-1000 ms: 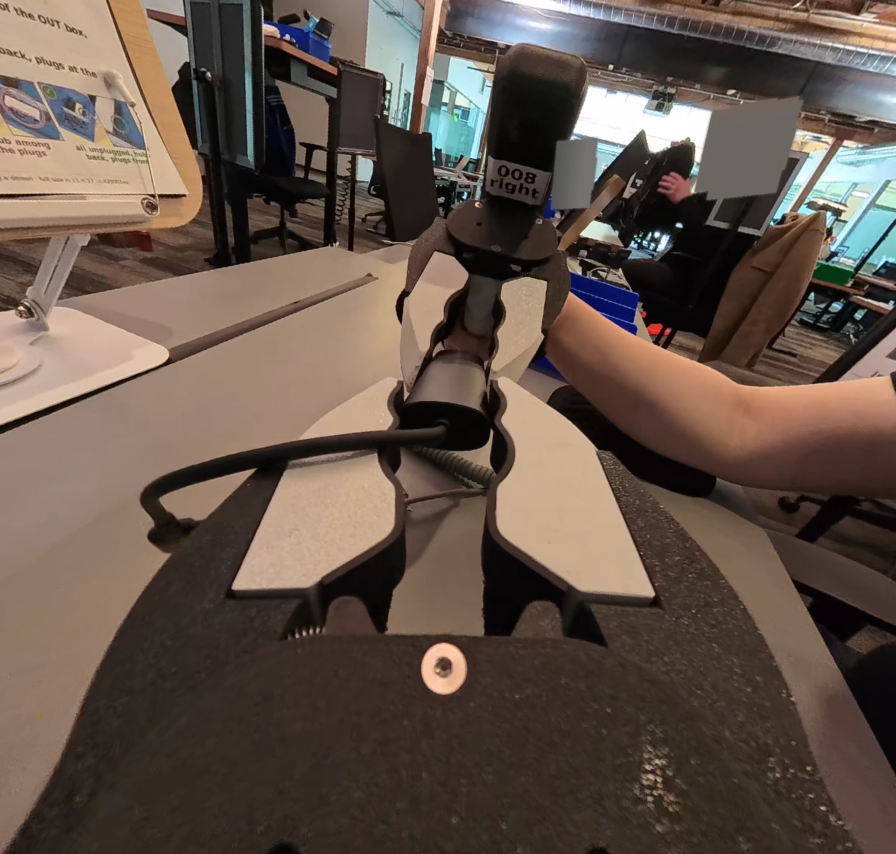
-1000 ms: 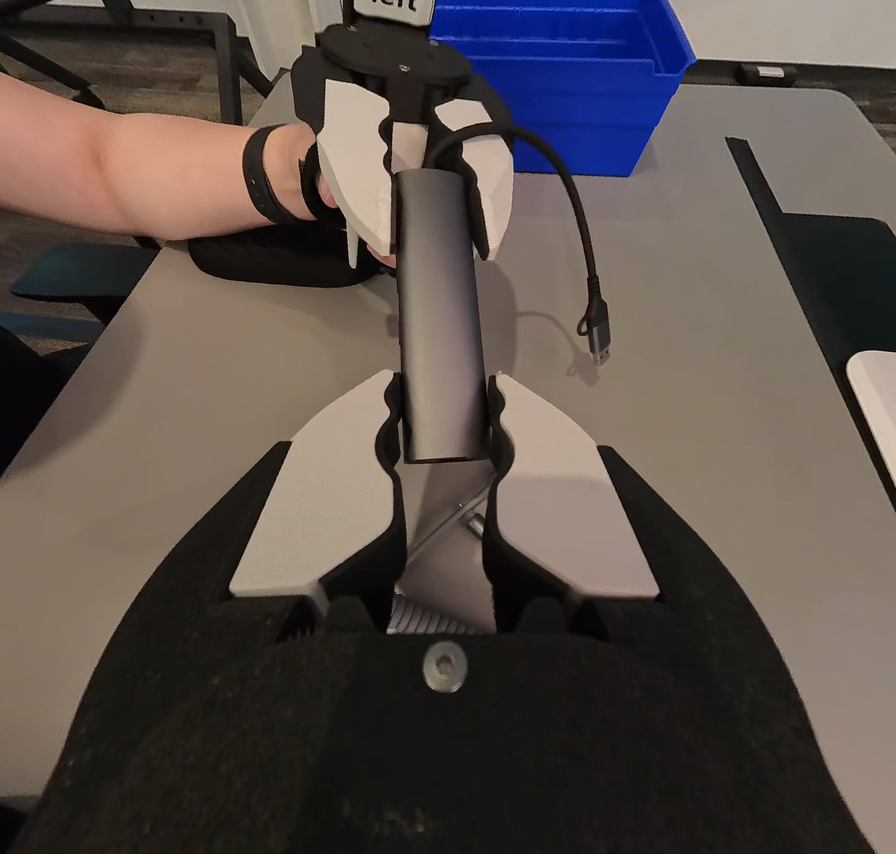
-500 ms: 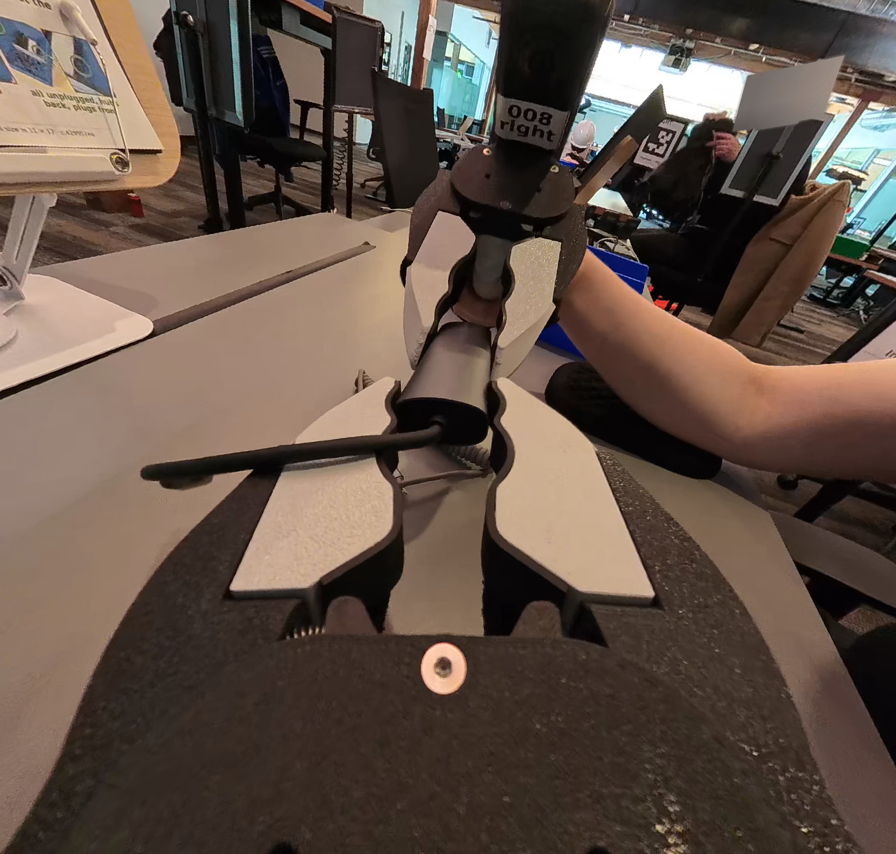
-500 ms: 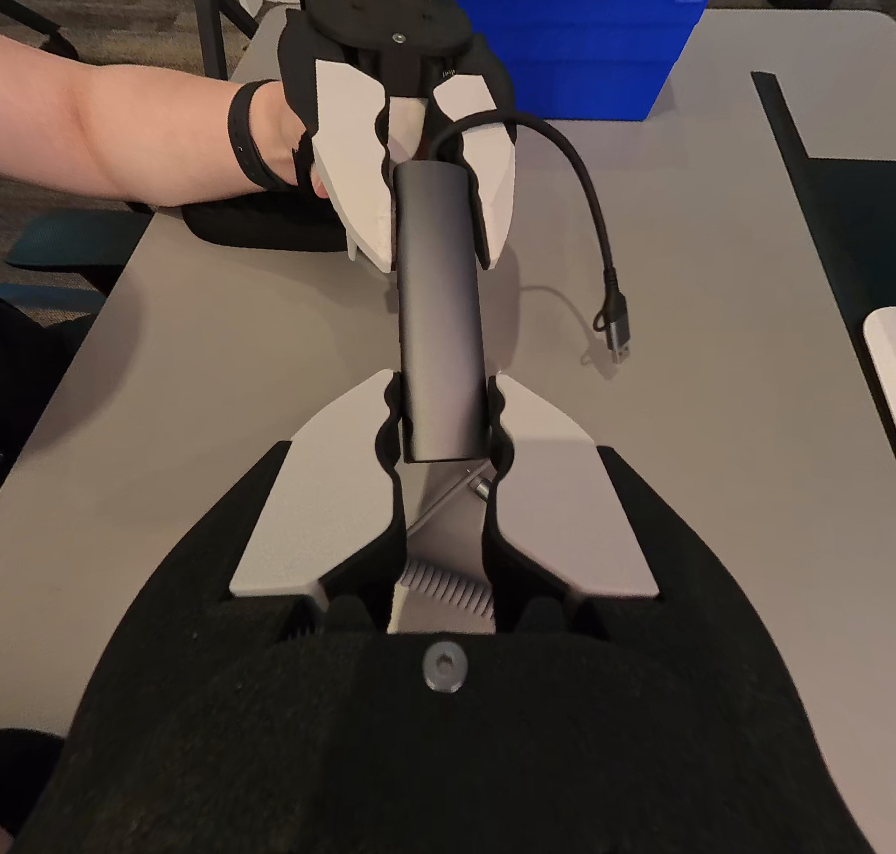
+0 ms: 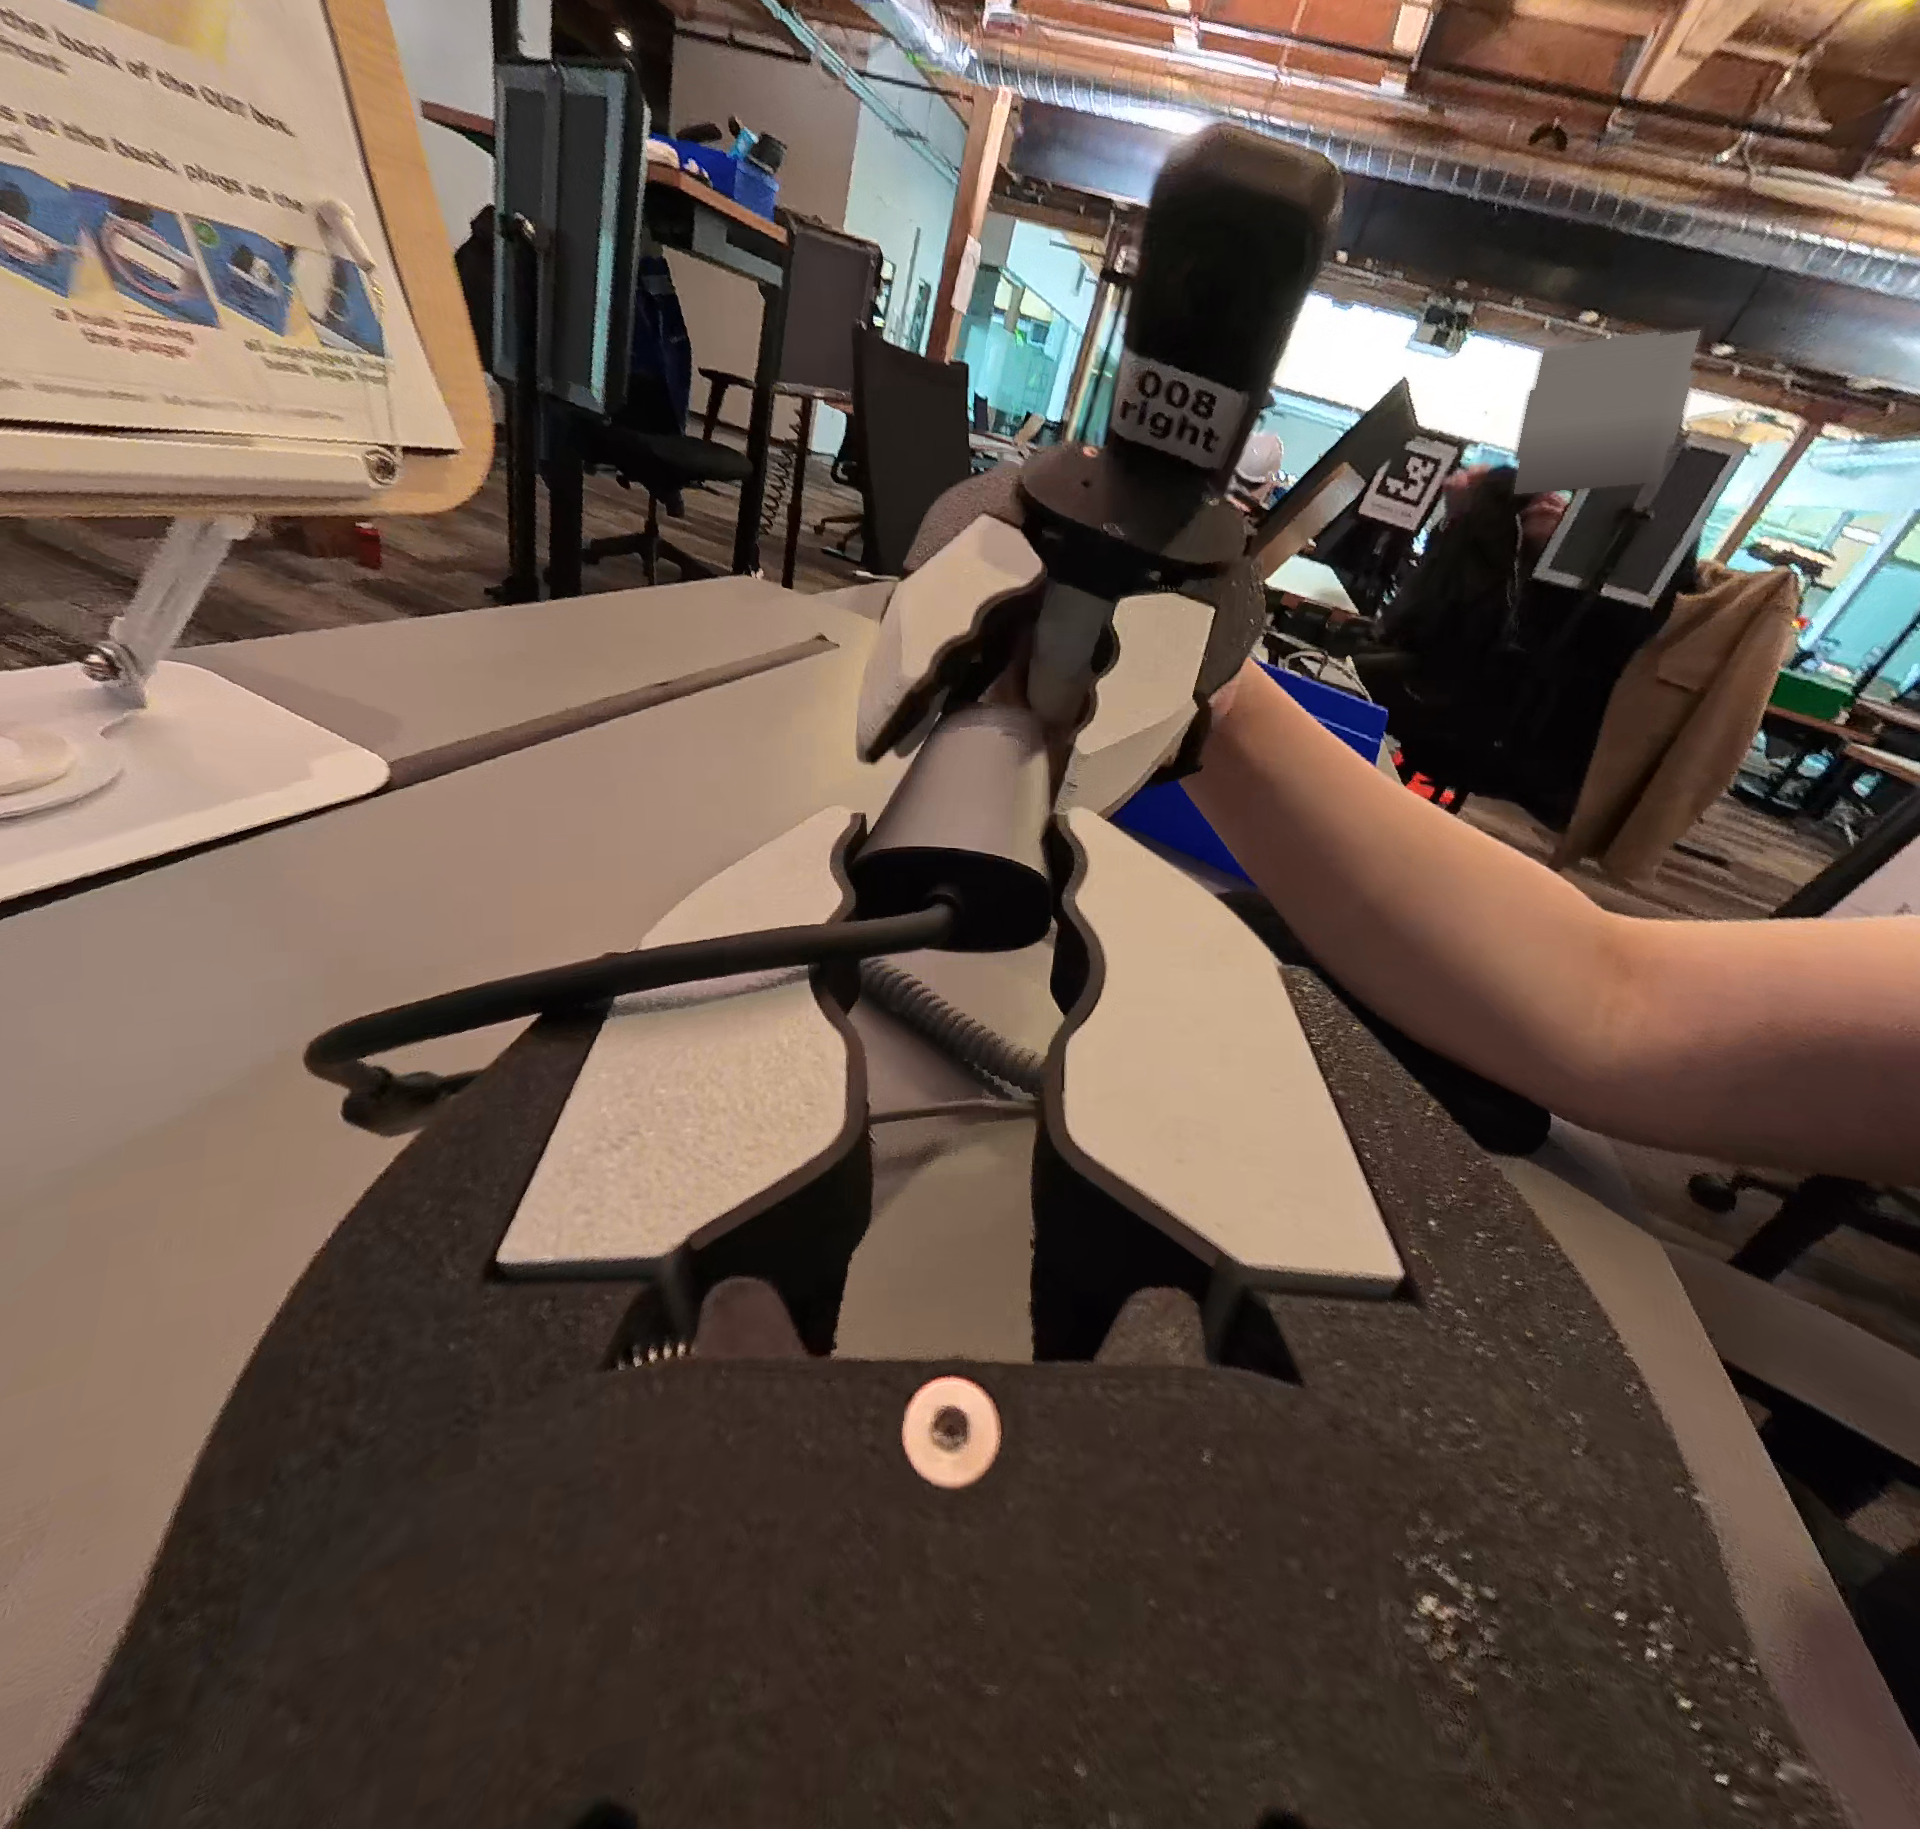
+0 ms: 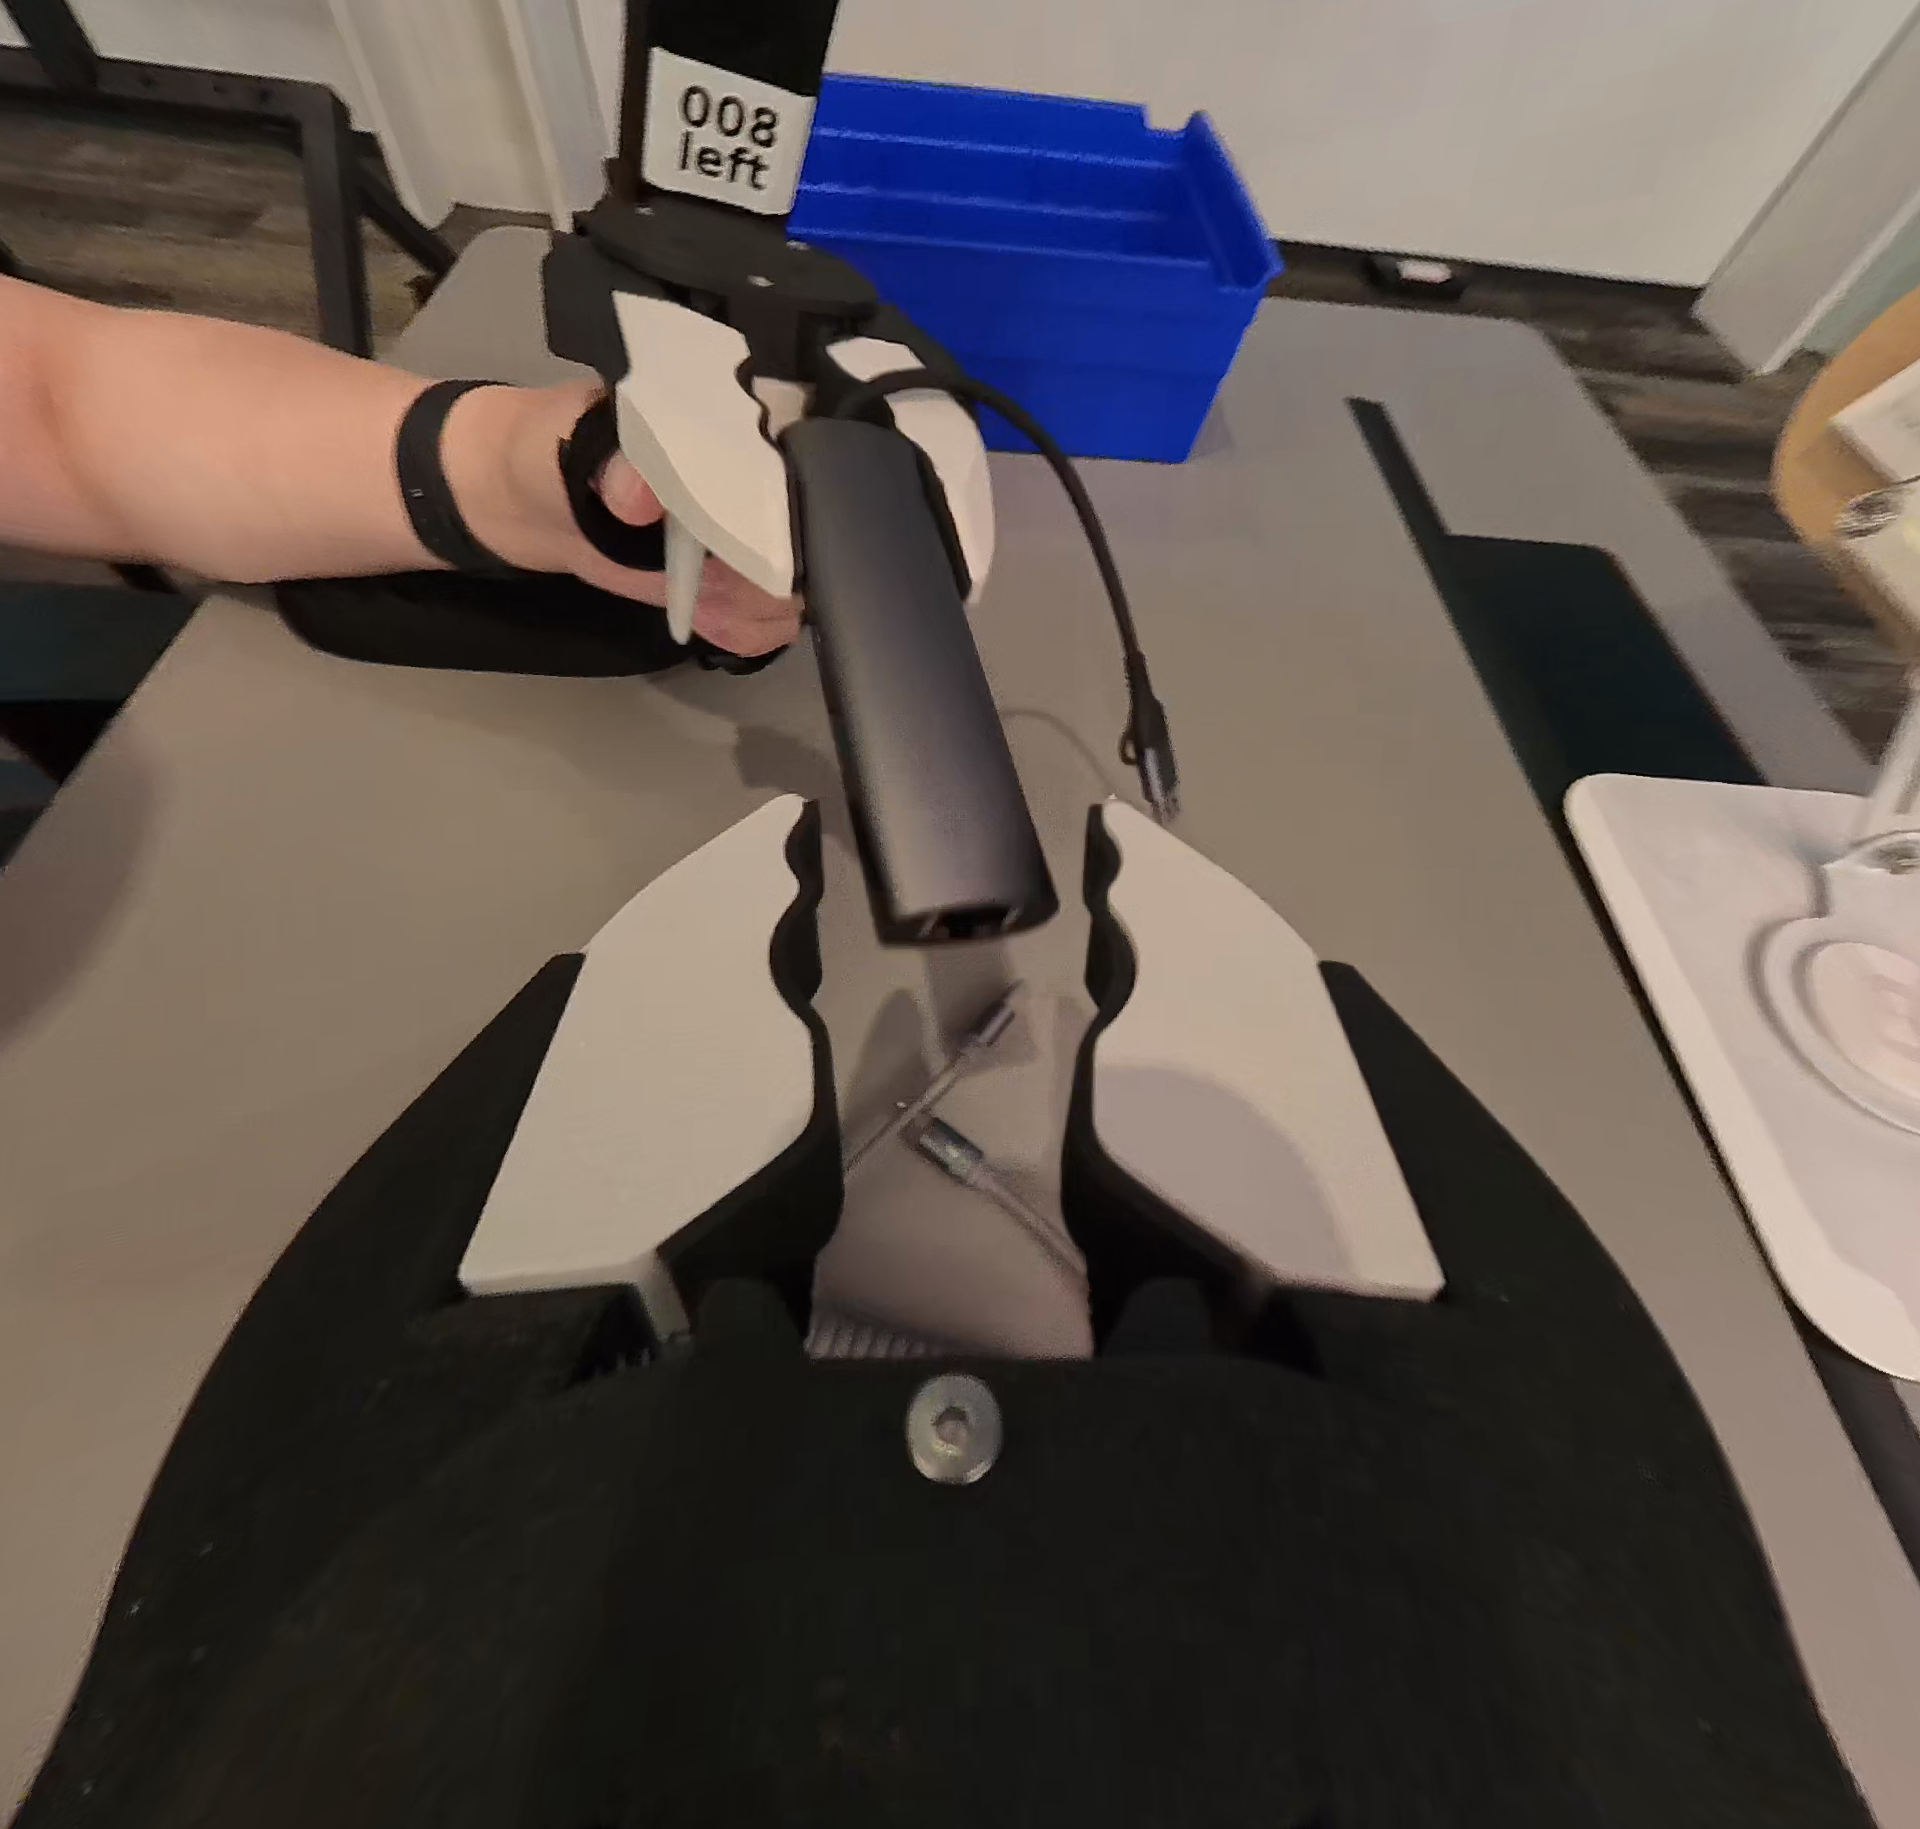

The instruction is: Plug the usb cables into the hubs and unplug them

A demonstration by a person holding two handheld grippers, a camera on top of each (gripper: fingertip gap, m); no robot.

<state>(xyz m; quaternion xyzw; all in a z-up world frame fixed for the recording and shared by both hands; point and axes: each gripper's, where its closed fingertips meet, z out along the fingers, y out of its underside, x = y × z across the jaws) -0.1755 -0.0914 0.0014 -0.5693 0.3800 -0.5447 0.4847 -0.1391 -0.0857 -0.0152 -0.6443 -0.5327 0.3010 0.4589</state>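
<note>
Left wrist view shows the left gripper (image 5: pixel 951 870) pinching the near end of a dark grey USB hub (image 5: pixel 961 803), with both white fingers pressed on its sides. A black cable (image 5: pixel 623 974) comes out of that end, runs toward 9 o'clock and curls down over the grey table (image 5: pixel 260 1000). The right gripper (image 5: pixel 1023 719) faces it at 12 o'clock, held by a bare arm, its fingers spread around the hub's far end. Right wrist view shows the same hub (image 6: pixel 914 699) up in the air above the table (image 6: pixel 364 844), slanting from 12 o'clock down to the middle. The right gripper (image 6: pixel 951 880) is spread wide, and the hub's open end sits between its fingers with a gap on each side. The left gripper (image 6: pixel 883 532) squeezes the far end. The cable (image 6: pixel 1081 522) loops toward 1 o'clock, and its plug (image 6: pixel 1153 756) hangs just above the table. A blue bin (image 6: pixel 1039 262) sits behind at 12 o'clock. A white stand base (image 6: pixel 1704 1000) lies at 3 o'clock.
</note>
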